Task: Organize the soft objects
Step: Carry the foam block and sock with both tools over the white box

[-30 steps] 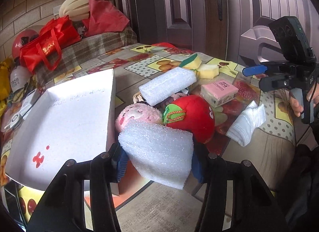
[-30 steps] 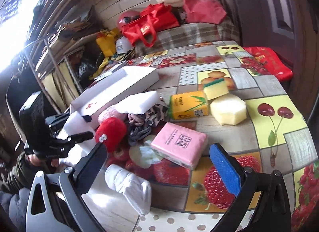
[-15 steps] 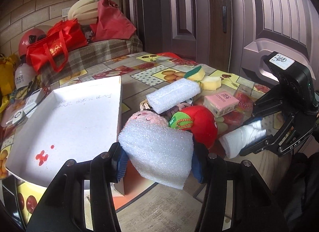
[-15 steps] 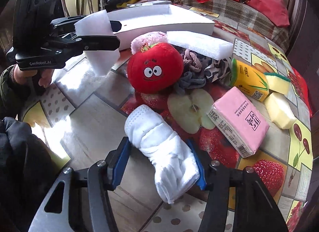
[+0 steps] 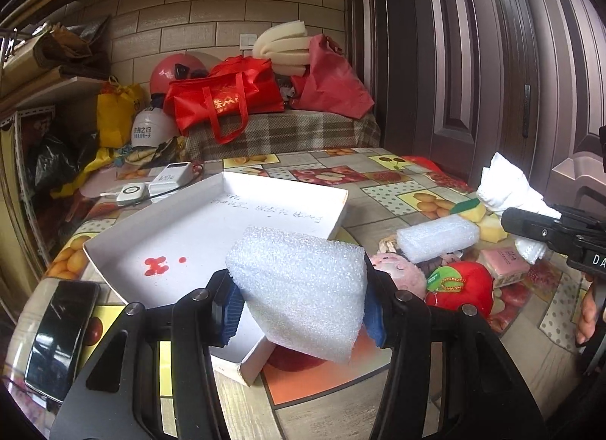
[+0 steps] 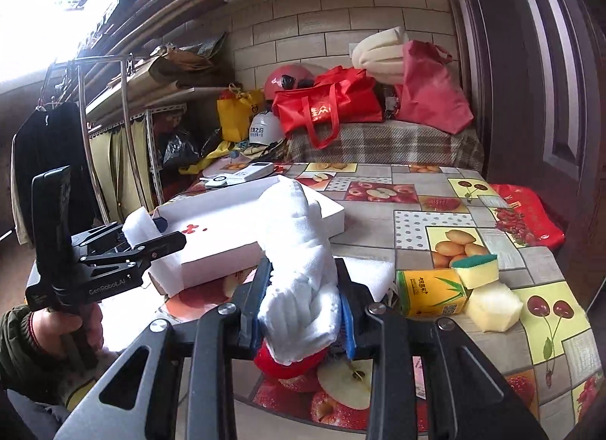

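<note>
A white foam block was clamped between the blue pads of the left hand-held gripper, whose jaws were pressed against the block's two sides; the block was held above the near corner of a shallow white box that was laid on the table. A rolled white cloth was gripped by the right hand-held gripper, its jaws nearly closed and squeezed on the lower part of the roll, while the upper end was left standing out above them. In the left wrist view the same cloth was seen raised off the table at the right edge. On the patterned table, beside the box, a second foam block, a pink plush toy and a red plush toy were found close together, with a pink tissue pack just beyond. Farther right, an orange tissue pack, a green-topped sponge and a yellow sponge were grouped, touching one another. A dark phone was laid near the table's left edge.
</note>
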